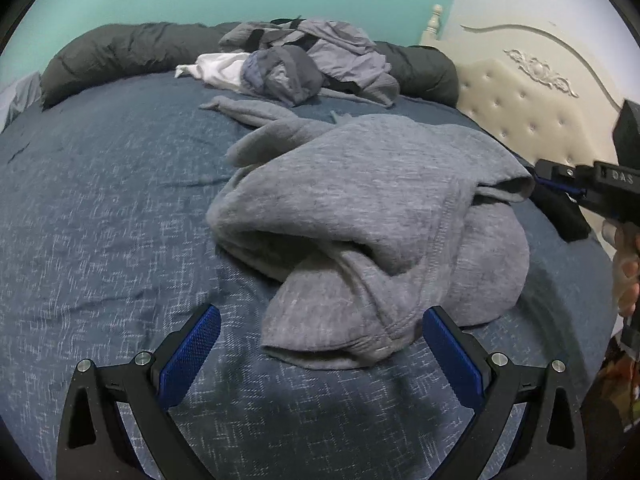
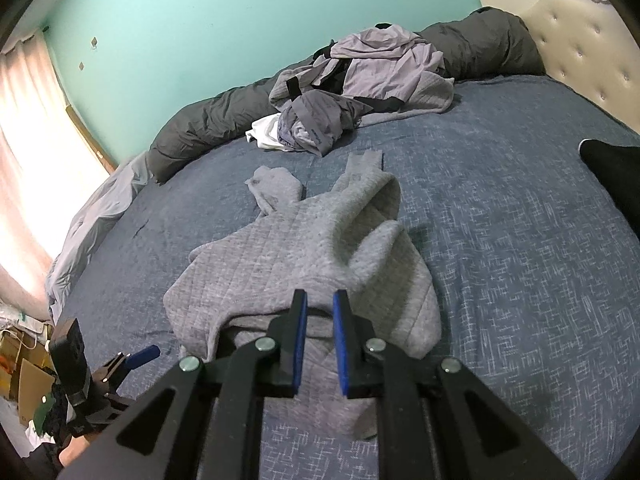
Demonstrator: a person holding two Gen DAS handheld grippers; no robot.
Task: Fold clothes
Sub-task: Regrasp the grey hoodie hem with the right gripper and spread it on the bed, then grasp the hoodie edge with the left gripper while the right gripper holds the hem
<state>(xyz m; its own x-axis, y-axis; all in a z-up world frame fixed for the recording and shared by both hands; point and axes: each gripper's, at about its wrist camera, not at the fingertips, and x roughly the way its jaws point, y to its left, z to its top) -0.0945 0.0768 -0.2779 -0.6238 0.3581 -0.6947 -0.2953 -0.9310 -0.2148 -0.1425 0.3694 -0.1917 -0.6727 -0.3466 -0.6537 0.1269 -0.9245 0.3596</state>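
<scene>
A grey sweatshirt [image 1: 360,204] lies crumpled on the blue bedspread [image 1: 100,220]. My left gripper [image 1: 320,344] is open, its blue pads either side of the garment's near folded edge, just above the bed. In the right wrist view the sweatshirt [image 2: 288,248] spreads ahead with its sleeves pointing away. My right gripper [image 2: 320,312] has its jaws a narrow gap apart, with a fold of the sweatshirt's edge between the pads and lifted. The right gripper also shows at the right edge of the left wrist view [image 1: 560,184]. The left gripper shows at the lower left of the right wrist view [image 2: 136,356].
A pile of grey, lilac and white clothes [image 1: 304,60] lies at the far side of the bed against a dark rolled duvet [image 1: 120,56]. A cream tufted headboard [image 1: 520,116] is on the right. A black item [image 2: 612,168] lies near the bed's right edge. A curtained window [image 2: 36,160] is left.
</scene>
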